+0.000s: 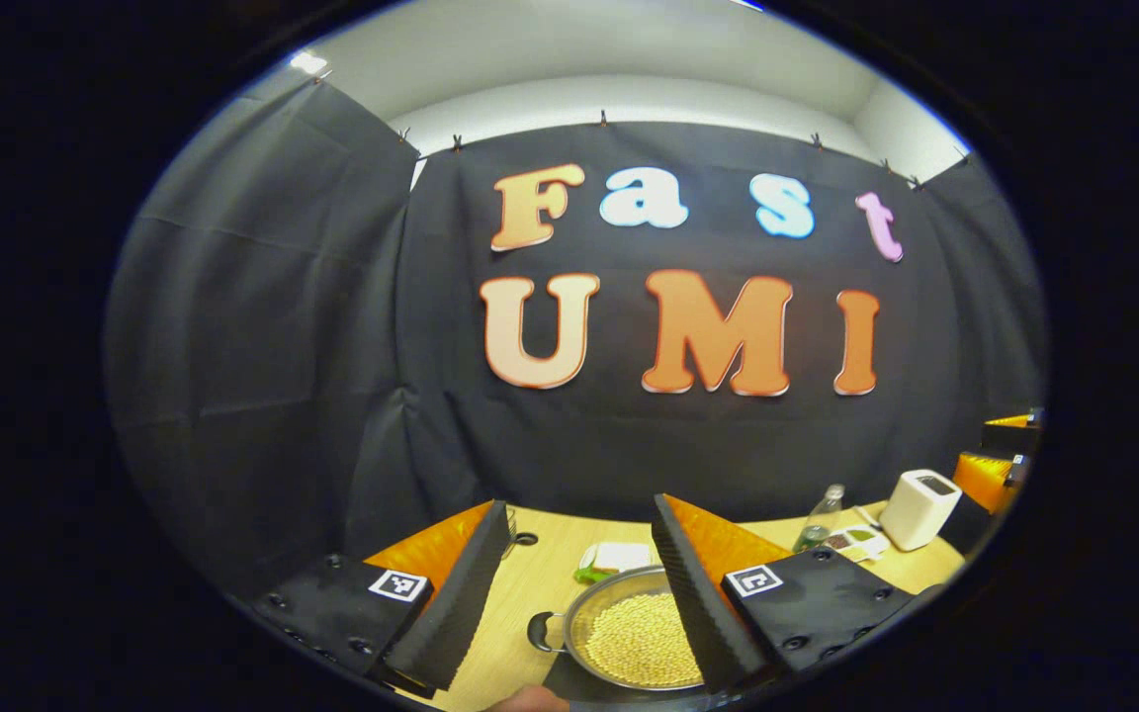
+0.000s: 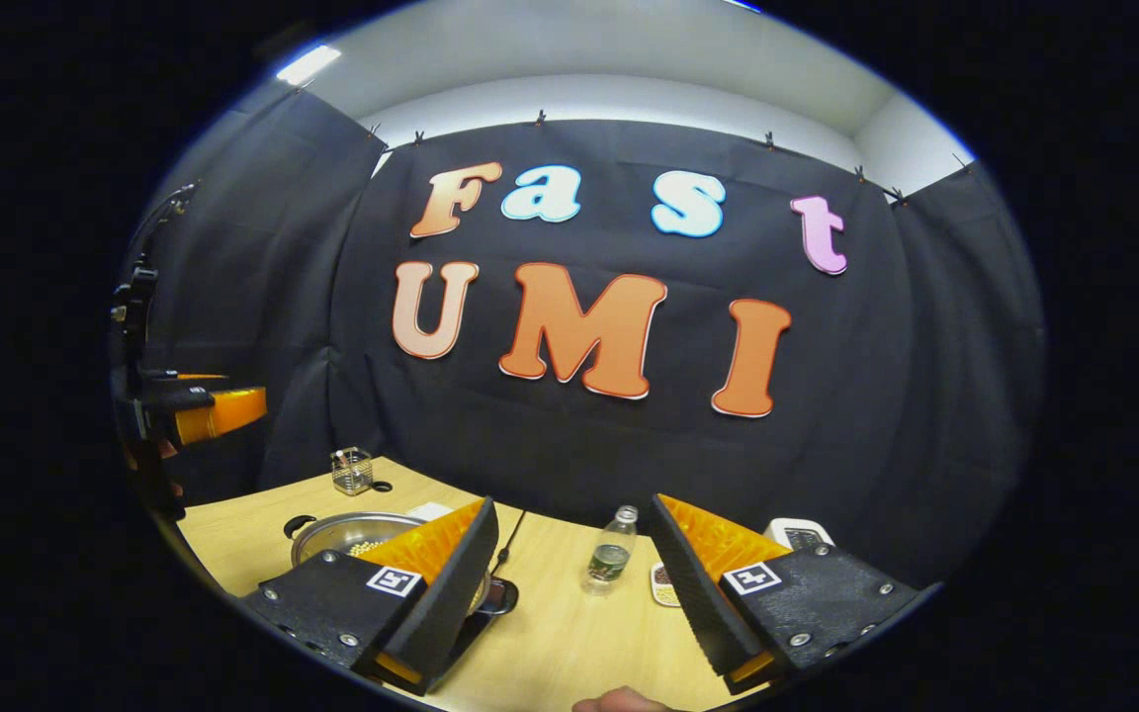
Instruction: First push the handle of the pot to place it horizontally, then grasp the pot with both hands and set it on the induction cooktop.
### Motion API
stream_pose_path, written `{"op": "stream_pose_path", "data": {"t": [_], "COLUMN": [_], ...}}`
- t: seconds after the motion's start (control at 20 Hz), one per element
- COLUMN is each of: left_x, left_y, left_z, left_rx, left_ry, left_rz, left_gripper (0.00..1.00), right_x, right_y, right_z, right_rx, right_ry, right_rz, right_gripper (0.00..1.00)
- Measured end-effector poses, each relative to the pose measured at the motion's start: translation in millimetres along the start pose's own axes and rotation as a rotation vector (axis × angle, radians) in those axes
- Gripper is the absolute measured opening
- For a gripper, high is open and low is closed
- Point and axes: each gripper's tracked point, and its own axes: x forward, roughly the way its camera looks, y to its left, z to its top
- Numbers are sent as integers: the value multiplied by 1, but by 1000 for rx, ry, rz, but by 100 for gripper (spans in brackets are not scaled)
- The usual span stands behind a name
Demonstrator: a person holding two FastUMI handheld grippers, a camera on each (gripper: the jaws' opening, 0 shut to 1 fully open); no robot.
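A steel pot (image 1: pixel 629 643) full of pale yellow beans sits low on the wooden table (image 1: pixel 540 583), with one dark loop handle (image 1: pixel 542 633) pointing left. A dark flat slab (image 1: pixel 569 684) shows under its near side, apparently the induction cooktop. My left gripper (image 1: pixel 579 504) hangs open above the pot, and its right finger hides the pot's right side. In the right gripper view the pot (image 2: pixel 347 534) lies at the lower left behind my left finger, a handle (image 2: pixel 502 596) showing beside the dark slab (image 2: pixel 471 623). My right gripper (image 2: pixel 571 501) is open, holding nothing.
A clear bottle (image 2: pixel 611 554), a small dish (image 2: pixel 665 585) and a white appliance (image 2: pixel 799 534) stand toward the right. A wire basket (image 2: pixel 352 470) stands at the back. A white and green item (image 1: pixel 614 559) lies behind the pot. The other gripper (image 2: pixel 209 410) hovers far left.
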Motion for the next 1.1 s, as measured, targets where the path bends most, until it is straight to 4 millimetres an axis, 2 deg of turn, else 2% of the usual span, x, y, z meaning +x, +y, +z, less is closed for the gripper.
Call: {"op": "stream_pose_path", "data": {"t": [0.2,0.4,0.55,0.75,0.85,0.9,1.0,1.1], "left_x": [-35,-64,-80,-94,-103,-106,-115,-126], "left_y": [-9,-6,-12,-5,3,2,-10,-11], "left_z": [75,128,149,168,185,190,188,205], "left_rx": [-29,-5,-11,-5,2,-9,-29,-38], "left_ry": [-113,-201,-209,-209,-250,-262,-254,-296], "left_rz": [-33,-28,-54,-51,-7,-2,-15,-13], "left_gripper": [98,98,98,98,98,98,98,98], "right_x": [-46,-93,-121,-139,-147,-152,-159,-161], "right_y": [-53,-100,-142,-177,-184,-188,-192,-197], "right_z": [49,83,106,130,133,134,149,158], "right_rx": [-20,-41,-38,-54,-66,-68,-42,-27], "right_ry": [-94,-139,-165,-239,-236,-221,-231,-249], "right_rz": [-63,-120,-194,-265,-278,-280,-274,-268], "right_gripper": [95,95,98,95,97,95,97,95]}}
